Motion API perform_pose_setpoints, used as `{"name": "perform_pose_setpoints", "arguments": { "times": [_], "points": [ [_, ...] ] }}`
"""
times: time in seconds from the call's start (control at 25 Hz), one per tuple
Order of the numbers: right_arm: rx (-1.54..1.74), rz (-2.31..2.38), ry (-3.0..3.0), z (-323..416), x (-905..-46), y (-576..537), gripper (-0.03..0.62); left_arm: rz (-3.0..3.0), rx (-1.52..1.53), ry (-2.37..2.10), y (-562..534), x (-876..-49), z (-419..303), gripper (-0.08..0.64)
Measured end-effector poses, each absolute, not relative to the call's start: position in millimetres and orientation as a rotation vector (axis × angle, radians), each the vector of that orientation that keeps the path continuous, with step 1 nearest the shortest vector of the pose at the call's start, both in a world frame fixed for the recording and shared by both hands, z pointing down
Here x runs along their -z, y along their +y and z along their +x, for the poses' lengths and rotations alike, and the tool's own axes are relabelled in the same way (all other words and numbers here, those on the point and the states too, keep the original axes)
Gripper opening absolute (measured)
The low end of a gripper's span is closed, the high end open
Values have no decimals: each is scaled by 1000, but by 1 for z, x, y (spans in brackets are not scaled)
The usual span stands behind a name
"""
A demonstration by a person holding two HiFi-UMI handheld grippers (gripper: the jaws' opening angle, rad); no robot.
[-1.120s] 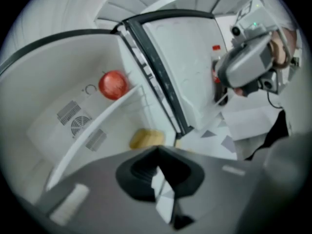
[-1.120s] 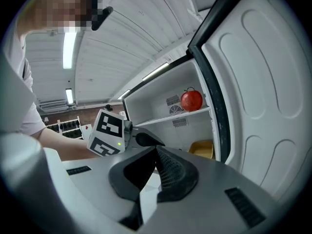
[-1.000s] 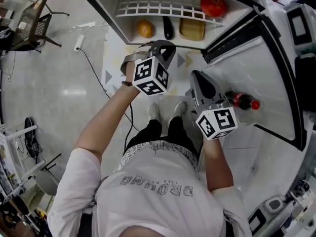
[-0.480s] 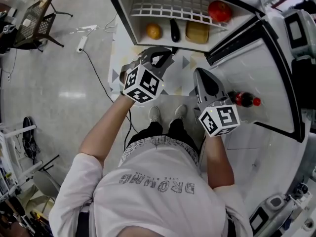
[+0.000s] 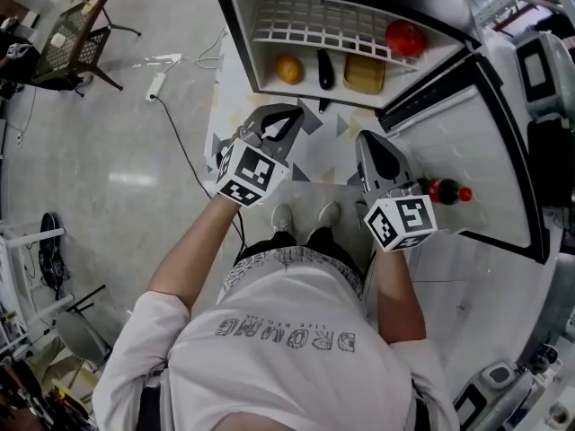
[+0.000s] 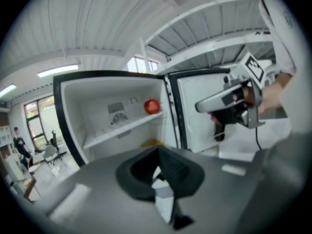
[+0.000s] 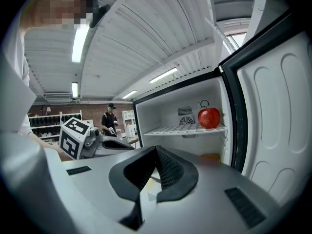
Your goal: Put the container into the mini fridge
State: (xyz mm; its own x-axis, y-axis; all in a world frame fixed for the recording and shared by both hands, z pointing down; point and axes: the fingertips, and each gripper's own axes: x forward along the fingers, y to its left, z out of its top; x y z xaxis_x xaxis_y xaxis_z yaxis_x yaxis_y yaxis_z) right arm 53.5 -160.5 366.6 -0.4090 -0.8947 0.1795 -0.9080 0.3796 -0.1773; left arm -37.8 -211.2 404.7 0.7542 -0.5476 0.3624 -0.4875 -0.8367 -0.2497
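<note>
Left tool (image 5: 286, 122) and right tool (image 5: 370, 146): jaws closed, empty. Container (image 5: 364, 73) appears placed inside fridge (image 5: 241, 25); back out clear of door (image 5: 467, 142).

Your left gripper (image 5: 286, 122) and right gripper (image 5: 373, 151) are both grey, with black jaws and black-and-white square patterning. Ahead of them the fridge (image 5: 241, 34) is white inside with a black frame, and holds a red fruit (image 5: 405, 38), an orange fruit (image 5: 288, 68), a black vegetable (image 5: 325, 68) and a yellow container (image 5: 364, 73). Just right of your right gripper is a dark bottle (image 5: 446, 191) with a red cap, and below both is a white mat (image 5: 323, 151) with grey triangles.
</note>
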Motion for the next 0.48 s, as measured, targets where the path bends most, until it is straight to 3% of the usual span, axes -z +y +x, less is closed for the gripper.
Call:
{"name": "perform_pose_setpoints", "arguments": {
  "times": [0.48],
  "points": [
    [-375,1641,-2590,56,-362,-173,0,-2920,470,970,-204,-397,-62,7]
  ]
}}
